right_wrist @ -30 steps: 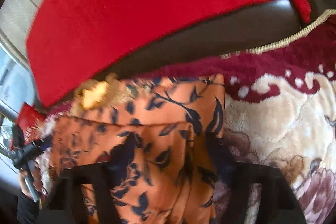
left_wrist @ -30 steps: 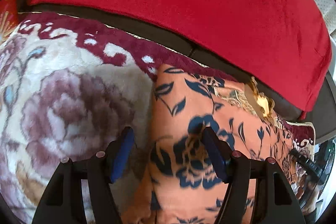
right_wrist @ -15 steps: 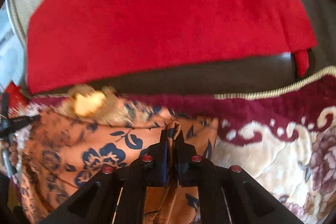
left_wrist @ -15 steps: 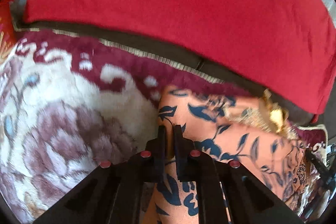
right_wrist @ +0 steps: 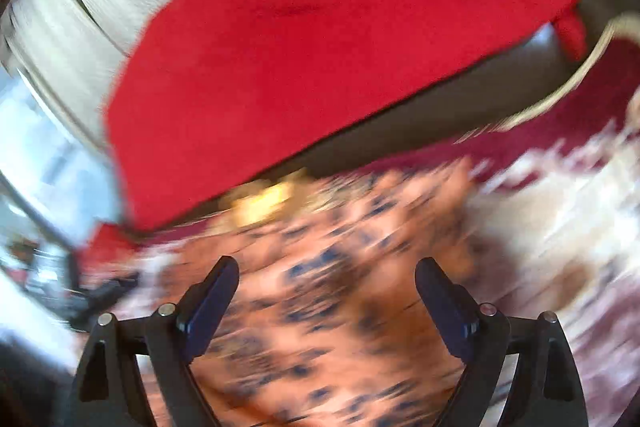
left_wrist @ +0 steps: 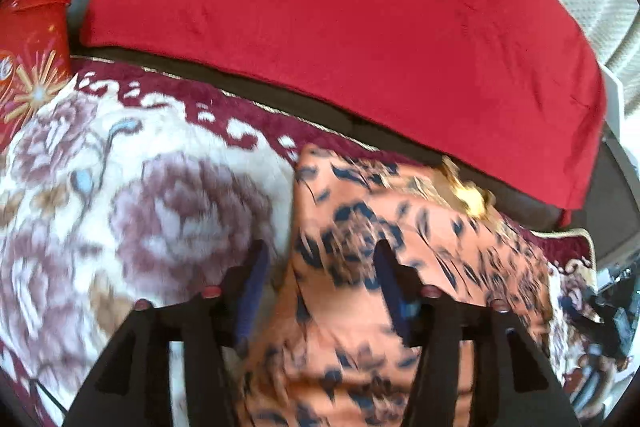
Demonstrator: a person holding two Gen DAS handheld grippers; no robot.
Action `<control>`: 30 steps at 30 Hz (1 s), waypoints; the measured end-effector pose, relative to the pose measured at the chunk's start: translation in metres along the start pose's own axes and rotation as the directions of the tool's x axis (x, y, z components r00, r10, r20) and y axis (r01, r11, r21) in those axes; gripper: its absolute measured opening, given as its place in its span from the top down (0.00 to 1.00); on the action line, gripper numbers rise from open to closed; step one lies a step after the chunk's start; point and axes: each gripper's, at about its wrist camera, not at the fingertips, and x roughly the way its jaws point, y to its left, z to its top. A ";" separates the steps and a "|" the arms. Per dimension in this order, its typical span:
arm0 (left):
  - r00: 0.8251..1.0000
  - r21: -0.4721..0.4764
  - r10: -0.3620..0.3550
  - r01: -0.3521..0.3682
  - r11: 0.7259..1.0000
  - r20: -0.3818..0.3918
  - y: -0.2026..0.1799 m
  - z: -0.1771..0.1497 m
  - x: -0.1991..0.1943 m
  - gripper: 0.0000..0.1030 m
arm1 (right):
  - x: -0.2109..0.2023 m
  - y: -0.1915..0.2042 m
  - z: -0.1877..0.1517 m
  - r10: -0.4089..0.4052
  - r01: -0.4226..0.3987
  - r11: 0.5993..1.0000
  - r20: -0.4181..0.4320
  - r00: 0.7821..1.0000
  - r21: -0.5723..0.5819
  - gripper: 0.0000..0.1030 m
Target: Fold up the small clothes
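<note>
Left gripper [left_wrist: 320, 259] stands with its jaws spread wide and nothing between them, straddling the left edge of the orange floral garment [left_wrist: 400, 307]: one blue-padded finger [left_wrist: 252, 291] is over the cream floral blanket [left_wrist: 120, 207], the other over the garment. That garment lies folded on the blanket, its left edge running straight up toward the blanket's maroon border [left_wrist: 240, 103]. Left of it the blanket spreads out with only a red patterned cushion [left_wrist: 32, 39] at its far left. Beyond the border a dark sofa edge [left_wrist: 304, 103] and a red throw [left_wrist: 340, 27] close the far side.

Right gripper [right_wrist: 326, 277] is likewise spread wide with nothing pinched, both fingers over the garment [right_wrist: 340, 327], which is heavily blurred in this view. Only the right wrist view shows the garment's right edge meeting the blanket [right_wrist: 560, 227], and pale ribbed fabric [right_wrist: 80, 27] at far left behind the throw [right_wrist: 320, 47]. A gold trim piece [left_wrist: 468, 195] sits at the garment's far edge, just beside the throw.
</note>
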 end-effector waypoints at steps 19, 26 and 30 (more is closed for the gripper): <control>1.000 0.074 -0.023 0.024 0.997 -0.012 0.036 -0.157 -0.137 0.28 | -0.165 -0.041 -0.149 0.006 -0.005 1.000 -0.073 0.997 0.017 0.11; 0.992 -0.037 -0.022 0.017 0.999 -0.126 0.069 -0.220 -0.138 0.28 | -0.168 -0.080 -0.240 0.002 0.021 0.993 -0.191 0.982 0.115 0.12; 0.985 -0.107 -0.043 0.025 0.994 -0.167 0.078 -0.241 -0.135 0.28 | -0.155 -0.086 -0.261 0.005 0.034 0.986 -0.234 0.972 0.160 0.12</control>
